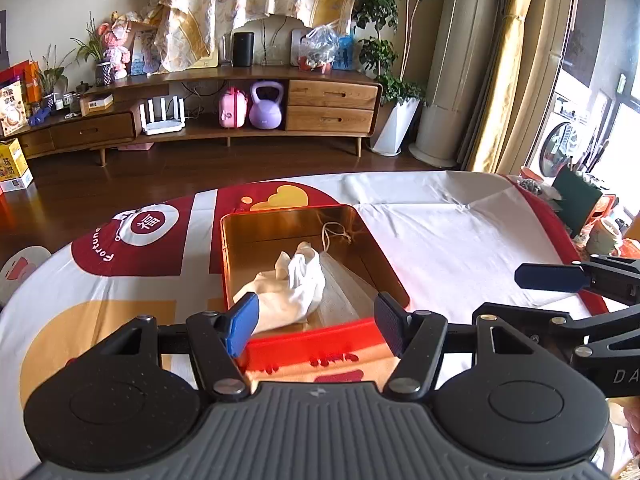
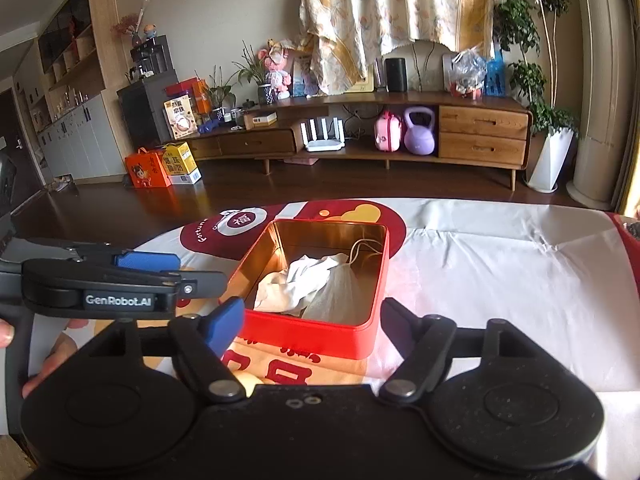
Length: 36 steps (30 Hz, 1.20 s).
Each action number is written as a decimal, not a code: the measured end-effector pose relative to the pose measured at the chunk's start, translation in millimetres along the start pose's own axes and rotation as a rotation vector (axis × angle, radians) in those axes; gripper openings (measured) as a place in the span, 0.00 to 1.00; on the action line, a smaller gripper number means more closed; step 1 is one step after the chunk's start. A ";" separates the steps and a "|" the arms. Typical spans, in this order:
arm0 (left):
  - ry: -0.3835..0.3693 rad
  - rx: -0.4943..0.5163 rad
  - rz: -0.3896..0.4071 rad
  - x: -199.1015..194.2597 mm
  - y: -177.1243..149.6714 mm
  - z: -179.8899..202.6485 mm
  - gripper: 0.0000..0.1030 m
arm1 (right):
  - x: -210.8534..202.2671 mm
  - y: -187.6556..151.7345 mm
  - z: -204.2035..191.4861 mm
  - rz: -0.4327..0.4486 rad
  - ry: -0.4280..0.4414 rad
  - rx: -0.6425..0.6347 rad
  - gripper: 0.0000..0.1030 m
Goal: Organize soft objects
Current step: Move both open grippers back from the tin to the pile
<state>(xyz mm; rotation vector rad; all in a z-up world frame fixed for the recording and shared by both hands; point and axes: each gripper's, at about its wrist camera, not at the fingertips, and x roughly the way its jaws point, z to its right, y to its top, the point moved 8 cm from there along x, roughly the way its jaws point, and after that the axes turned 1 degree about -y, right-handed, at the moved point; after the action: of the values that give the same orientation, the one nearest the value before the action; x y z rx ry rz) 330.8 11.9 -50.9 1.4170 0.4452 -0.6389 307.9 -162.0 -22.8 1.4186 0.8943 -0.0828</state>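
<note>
A red tin box (image 1: 320, 334) with a gold inside stands on the table; it also shows in the right wrist view (image 2: 312, 336). In it lie a crumpled white cloth (image 1: 298, 284) (image 2: 296, 280) and a white mesh drawstring bag (image 1: 344, 292) (image 2: 338, 294). My left gripper (image 1: 316, 320) is open and empty, at the box's near edge. My right gripper (image 2: 312, 322) is open and empty, just before the box's near wall. The right gripper shows at the right edge of the left wrist view (image 1: 560, 280); the left gripper shows at the left of the right wrist view (image 2: 132, 276).
The table wears a white, red and yellow printed cloth (image 1: 460, 232) (image 2: 500, 264). Clutter sits at its far right corner (image 1: 592, 216). Beyond the table are a wooden floor and a low wooden cabinet (image 1: 240, 120) (image 2: 380, 136) with plants beside it.
</note>
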 end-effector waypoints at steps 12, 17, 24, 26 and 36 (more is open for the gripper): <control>-0.009 -0.012 0.037 -45.6 -31.7 4.3 0.68 | -33.0 -29.6 -17.7 0.028 0.026 0.012 0.86; -0.005 -0.029 0.061 -62.1 -47.0 1.0 0.77 | -46.2 -46.4 -23.7 0.040 0.030 0.014 0.91; 0.030 -0.064 0.086 -71.9 -70.7 -7.0 0.78 | -57.8 -75.0 -37.9 0.040 0.042 -0.004 1.00; 0.041 -0.075 0.096 -74.8 -77.7 -7.8 0.79 | -58.9 -81.9 -41.8 0.038 0.049 -0.003 1.00; 0.045 -0.122 0.037 -65.3 -118.0 -9.3 0.82 | -51.9 -131.9 -66.3 -0.009 0.056 -0.022 1.00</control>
<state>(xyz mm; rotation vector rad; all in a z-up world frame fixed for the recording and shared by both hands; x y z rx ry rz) 205.8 26.5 -100.4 1.3226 0.4845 -0.5421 168.2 -155.0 -92.9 1.4026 0.9452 -0.0403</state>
